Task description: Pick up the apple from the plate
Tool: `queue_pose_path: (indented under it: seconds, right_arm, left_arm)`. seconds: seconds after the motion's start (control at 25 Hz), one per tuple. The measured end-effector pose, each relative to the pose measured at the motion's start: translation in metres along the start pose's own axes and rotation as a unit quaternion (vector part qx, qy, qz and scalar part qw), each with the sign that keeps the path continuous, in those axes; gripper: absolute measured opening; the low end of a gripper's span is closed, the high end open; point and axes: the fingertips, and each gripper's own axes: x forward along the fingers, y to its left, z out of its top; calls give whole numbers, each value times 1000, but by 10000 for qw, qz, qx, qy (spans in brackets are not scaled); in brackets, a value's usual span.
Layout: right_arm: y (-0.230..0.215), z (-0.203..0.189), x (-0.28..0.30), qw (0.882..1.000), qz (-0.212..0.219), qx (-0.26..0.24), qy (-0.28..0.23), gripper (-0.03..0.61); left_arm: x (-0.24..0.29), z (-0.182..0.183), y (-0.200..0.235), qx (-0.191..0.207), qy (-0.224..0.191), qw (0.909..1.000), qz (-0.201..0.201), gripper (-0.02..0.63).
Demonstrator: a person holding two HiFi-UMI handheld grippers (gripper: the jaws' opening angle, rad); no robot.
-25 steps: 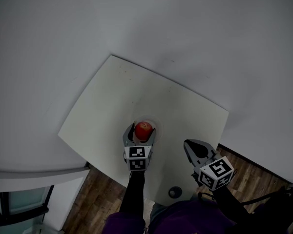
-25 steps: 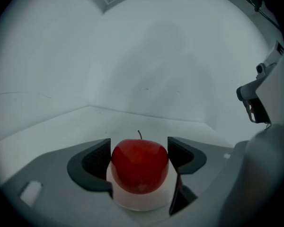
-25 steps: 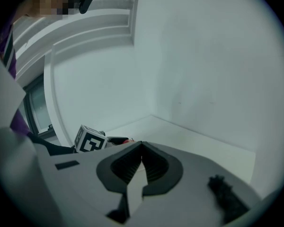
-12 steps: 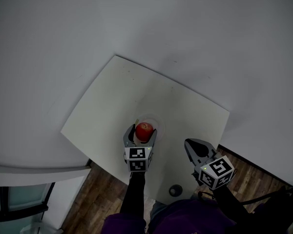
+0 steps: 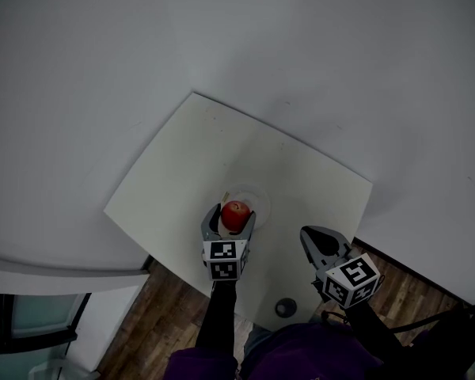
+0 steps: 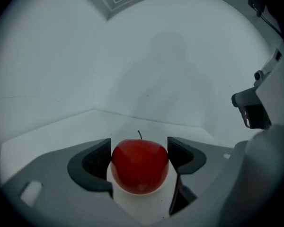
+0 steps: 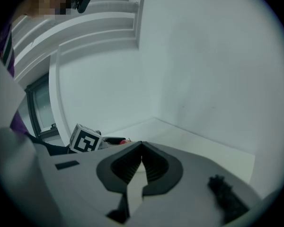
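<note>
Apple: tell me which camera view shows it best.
The left gripper view: the apple fills the centre, stem up, clamped between the left gripper's jaws. The head view shows it small from above; the right gripper view shows only a red sliver.

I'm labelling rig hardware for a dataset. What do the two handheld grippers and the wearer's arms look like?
Both the left gripper and right gripper have grey moulded claws lined with black ribbed pads. Each carries a white cube with black square markers. Black sleeves cover the arms; a purple top shows below.
</note>
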Motion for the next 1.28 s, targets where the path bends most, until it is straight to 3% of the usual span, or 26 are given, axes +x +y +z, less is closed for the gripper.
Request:
queue_pose_path:
  seconds: [1.28]
  right_arm:
    - [29,-4,-10,9991,339,-244,-48,11]
  left_arm:
    - [-56,-20,-6,-237,42,9996,178,378]
